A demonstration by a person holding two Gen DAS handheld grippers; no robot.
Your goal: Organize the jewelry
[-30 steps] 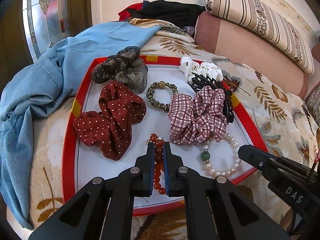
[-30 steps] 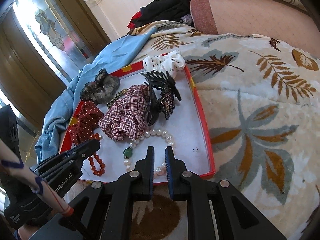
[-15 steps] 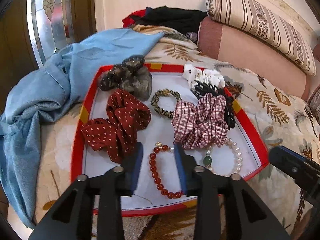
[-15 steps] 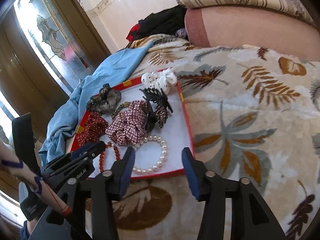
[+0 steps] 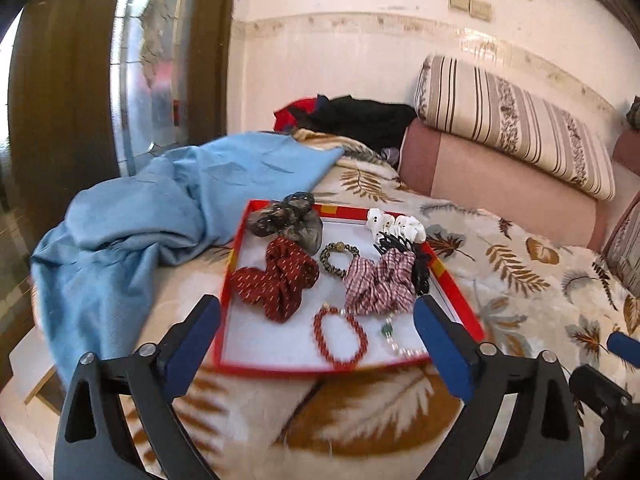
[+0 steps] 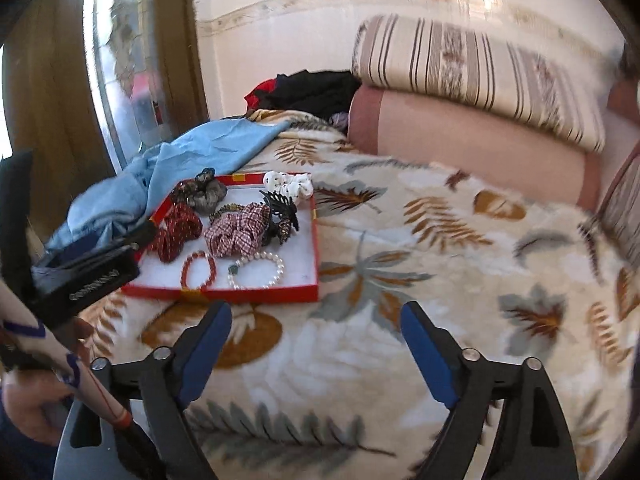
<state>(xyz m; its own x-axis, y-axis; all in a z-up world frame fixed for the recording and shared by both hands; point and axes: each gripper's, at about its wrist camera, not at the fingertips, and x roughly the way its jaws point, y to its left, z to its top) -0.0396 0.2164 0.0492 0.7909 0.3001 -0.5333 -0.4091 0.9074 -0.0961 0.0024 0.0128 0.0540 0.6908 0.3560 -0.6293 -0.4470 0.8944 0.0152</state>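
While both tools (image 5: 316, 340) (image 6: 316, 336) gape wide (nothing held), round red-bead bracelet (image 5: 339, 338), knobbly pearls (image 6: 258, 270), glossy red tray (image 5: 234, 276).

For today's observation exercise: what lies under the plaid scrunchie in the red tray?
The plaid scrunchie overlaps a black claw clip and part of the pearl bracelet; anything else beneath is hidden.

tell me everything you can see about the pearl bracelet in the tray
The pearl bracelet is a closed loop of round white beads with one green bead at its left. It lies flat on the white floor of the red tray, near the front edge, right of the red bead bracelet. The plaid scrunchie overlaps its far side. Neither tongs touches it.
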